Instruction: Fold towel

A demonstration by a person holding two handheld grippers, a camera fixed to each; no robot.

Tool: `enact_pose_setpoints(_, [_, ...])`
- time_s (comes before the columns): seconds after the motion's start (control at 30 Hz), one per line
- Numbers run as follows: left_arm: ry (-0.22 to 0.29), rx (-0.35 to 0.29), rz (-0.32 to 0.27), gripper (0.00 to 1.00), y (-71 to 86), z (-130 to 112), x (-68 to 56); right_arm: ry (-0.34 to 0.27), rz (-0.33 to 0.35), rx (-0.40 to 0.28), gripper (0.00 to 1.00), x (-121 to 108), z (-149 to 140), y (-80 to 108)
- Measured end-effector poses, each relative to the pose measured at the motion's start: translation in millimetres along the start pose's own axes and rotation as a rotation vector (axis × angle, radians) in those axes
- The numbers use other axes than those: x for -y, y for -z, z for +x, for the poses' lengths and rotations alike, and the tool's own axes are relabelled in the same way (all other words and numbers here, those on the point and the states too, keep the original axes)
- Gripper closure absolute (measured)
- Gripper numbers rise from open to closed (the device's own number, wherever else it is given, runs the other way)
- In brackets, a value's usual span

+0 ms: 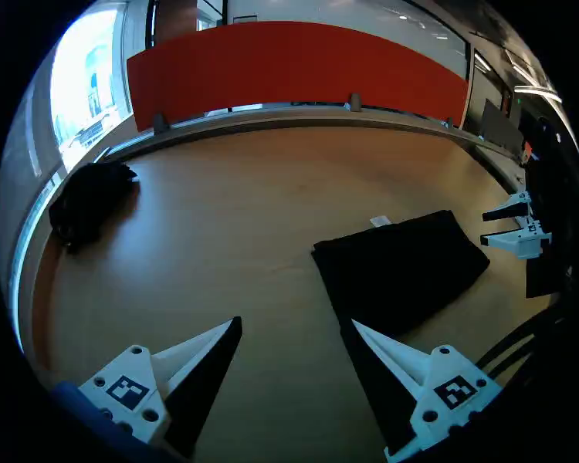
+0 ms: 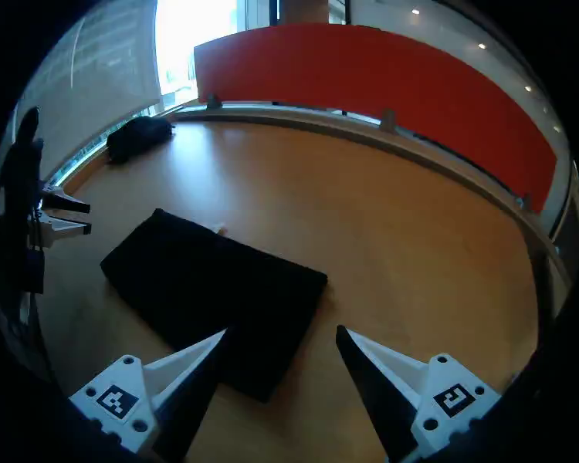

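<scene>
A black towel [image 1: 401,266] lies flat as a folded rectangle on the wooden table [image 1: 235,231]. In the left gripper view my left gripper [image 1: 297,322] is open just above the table, with the towel's near corner by its right finger. My right gripper [image 1: 513,224] shows open beyond the towel's far right side. In the right gripper view the towel [image 2: 212,289] stretches from the left to the middle, and my right gripper [image 2: 283,329] stands open over its near edge, holding nothing. My left gripper [image 2: 62,212] hovers open at the far left, held by a person in dark clothes.
A black bag [image 1: 89,201] [image 2: 139,135] lies at the table's far corner by the window. A red partition [image 1: 289,69] [image 2: 382,85] runs along the back edge. A small white tag [image 1: 380,221] [image 2: 221,228] lies beside the towel's far edge.
</scene>
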State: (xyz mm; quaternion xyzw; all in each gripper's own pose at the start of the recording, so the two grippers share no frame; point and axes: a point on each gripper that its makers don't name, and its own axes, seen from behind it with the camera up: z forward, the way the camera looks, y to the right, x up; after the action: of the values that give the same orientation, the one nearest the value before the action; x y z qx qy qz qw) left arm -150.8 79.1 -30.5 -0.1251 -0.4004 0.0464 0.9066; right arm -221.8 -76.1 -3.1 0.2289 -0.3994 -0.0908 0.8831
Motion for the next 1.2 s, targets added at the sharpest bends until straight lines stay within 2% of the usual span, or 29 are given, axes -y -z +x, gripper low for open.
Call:
enact_pose_setpoints(0.4, [0.024,0.020,0.027,0.06,22.4,-28.5,7.8,0.057,0.037,0.043,0.00,9.3,-31.4,2.9])
enact_pose_setpoints(0.77, [0.065,0.022,0.046,0.06,40.0,-40.9,11.5,0.093,0.062,0.075,0.10,10.8,-53.8,6.4])
enact_pose_setpoints(0.83, [0.069,0.023,0.047,0.06,42.3,-42.3,11.4,0.097,0.068,0.080,0.15,11.1,-55.7,6.9])
enact_pose_setpoints(1.0, [0.068,0.027,0.049,0.06,46.3,-45.9,12.8,0.110,0.087,0.105,0.37,13.3,-62.5,8.4])
enact_pose_setpoints(1.2, [0.073,0.028,0.049,0.06,51.2,-48.4,14.3,0.117,0.107,0.118,0.57,15.6,-65.4,7.6])
